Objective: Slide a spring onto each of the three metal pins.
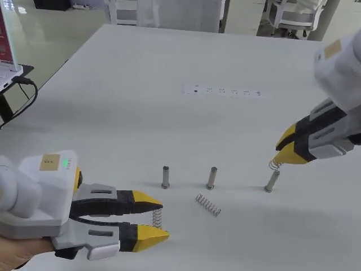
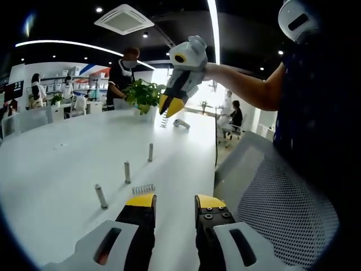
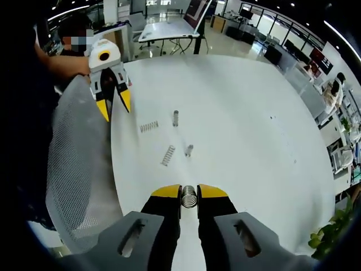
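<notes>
The right gripper [image 3: 189, 197] has its fingers closed narrow on the first spring [image 3: 189, 196], which sits crosswise between the yellow tips. In the head view this spring hangs just above the top of the rightmost pin [image 1: 272, 180], which leans; if they touch, I cannot tell. The middle pin [image 1: 211, 177] and the leftmost pin [image 1: 165, 176] stand upright on the white table [image 1: 169, 84]. The left gripper [image 1: 162, 219] has its fingers apart and holds nothing; the second spring [image 1: 157, 218] lies on the table by its tips. The third spring [image 1: 208, 204] lies loose near the middle pin

Power strip [image 1: 225, 91] on white table [image 1: 130, 79]
</notes>
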A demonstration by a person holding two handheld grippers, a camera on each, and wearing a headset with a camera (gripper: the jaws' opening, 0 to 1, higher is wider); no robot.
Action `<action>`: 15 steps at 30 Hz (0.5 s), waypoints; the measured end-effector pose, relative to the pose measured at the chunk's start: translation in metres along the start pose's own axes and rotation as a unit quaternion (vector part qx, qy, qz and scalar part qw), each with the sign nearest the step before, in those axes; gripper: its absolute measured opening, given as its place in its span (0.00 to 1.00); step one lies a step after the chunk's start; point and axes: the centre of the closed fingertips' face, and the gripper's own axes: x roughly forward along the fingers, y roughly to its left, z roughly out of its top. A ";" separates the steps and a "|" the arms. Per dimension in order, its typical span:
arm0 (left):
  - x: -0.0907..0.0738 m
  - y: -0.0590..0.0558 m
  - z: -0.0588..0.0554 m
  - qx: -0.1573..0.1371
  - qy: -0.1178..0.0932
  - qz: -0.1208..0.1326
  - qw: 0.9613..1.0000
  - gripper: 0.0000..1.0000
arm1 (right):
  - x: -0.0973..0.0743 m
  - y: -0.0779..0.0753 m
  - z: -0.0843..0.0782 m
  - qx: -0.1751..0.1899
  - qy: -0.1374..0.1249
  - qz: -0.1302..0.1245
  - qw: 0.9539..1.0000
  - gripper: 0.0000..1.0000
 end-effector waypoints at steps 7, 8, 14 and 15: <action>-0.001 0.003 -0.003 -0.003 0.001 0.008 1.000 0.23 | 0.009 -0.019 -0.013 0.010 0.021 -0.009 1.000 0.08; -0.002 0.004 -0.004 -0.004 0.001 0.010 1.000 0.23 | 0.009 -0.021 -0.014 0.010 0.024 -0.010 1.000 0.08; -0.005 0.012 -0.006 -0.013 -0.001 0.027 1.000 0.34 | 0.013 -0.032 -0.021 0.016 0.032 -0.015 0.999 0.08; -0.005 0.013 -0.007 -0.016 -0.002 0.031 0.999 0.35 | 0.013 -0.032 -0.021 0.020 0.032 -0.013 0.999 0.08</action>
